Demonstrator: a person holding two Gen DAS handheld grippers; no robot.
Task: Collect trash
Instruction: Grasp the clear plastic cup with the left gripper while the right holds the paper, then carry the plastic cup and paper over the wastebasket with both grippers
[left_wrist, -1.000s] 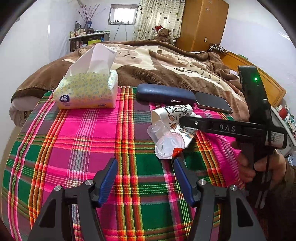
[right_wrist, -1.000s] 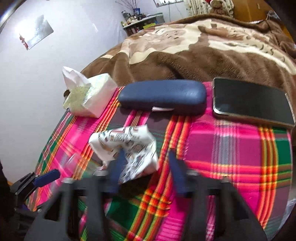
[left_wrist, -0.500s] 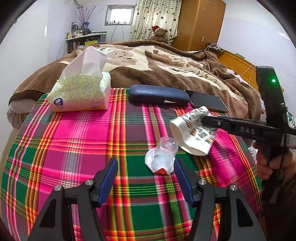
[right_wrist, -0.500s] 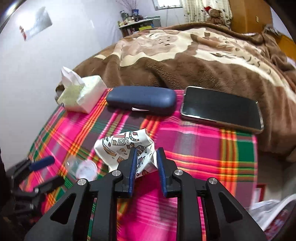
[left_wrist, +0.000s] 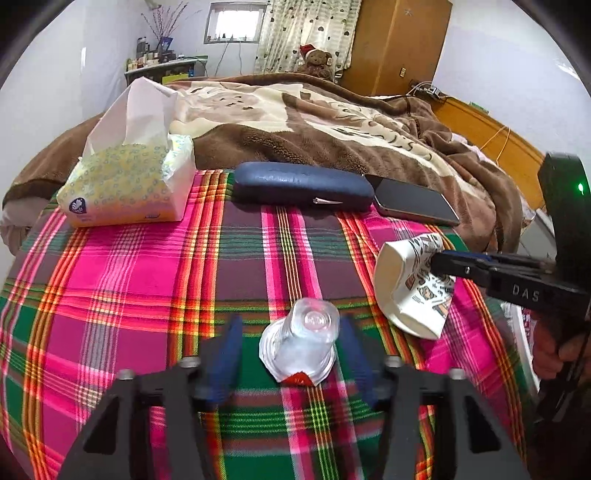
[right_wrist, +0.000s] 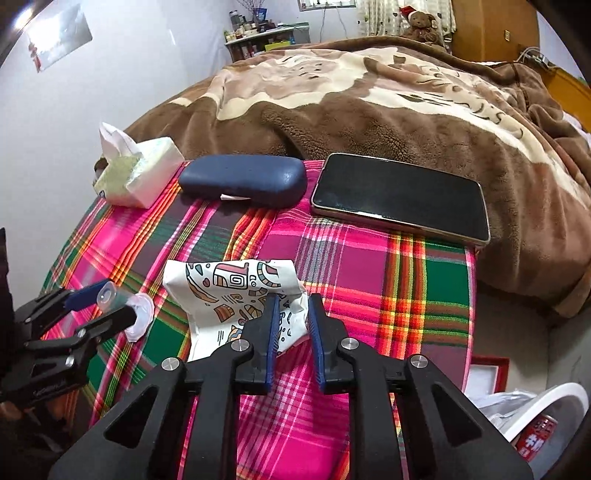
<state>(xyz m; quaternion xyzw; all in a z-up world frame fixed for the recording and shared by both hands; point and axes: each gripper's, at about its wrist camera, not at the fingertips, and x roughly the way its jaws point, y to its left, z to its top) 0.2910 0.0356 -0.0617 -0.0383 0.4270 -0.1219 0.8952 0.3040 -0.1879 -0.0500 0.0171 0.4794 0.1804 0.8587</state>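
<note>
My right gripper (right_wrist: 290, 317) is clamped narrowly on one crushed paper cup (right_wrist: 236, 295), white with printed doodle patterns, holding it just above the plaid cloth (left_wrist: 147, 288); from my left camera that same cup (left_wrist: 413, 288) hangs at the right, and the letters "DAS" are readable on the right gripper's black body. My left gripper (left_wrist: 288, 343) has its blue pads spread wide on either side of one clear crumpled plastic cup (left_wrist: 303, 343), which lies on the cloth with a small red scrap at its near edge; I cannot tell whether the pads touch it. Along the far edge of the cloth sit three other things in a row: one tissue pack (left_wrist: 125, 184) with a small blue logo too small to read, one dark blue glasses case (left_wrist: 301, 182), and one black phone (right_wrist: 400, 197) lying face up beside the case. At the lower right of my right view a white bin (right_wrist: 546, 406) holds a red package with white characters I cannot read.
</note>
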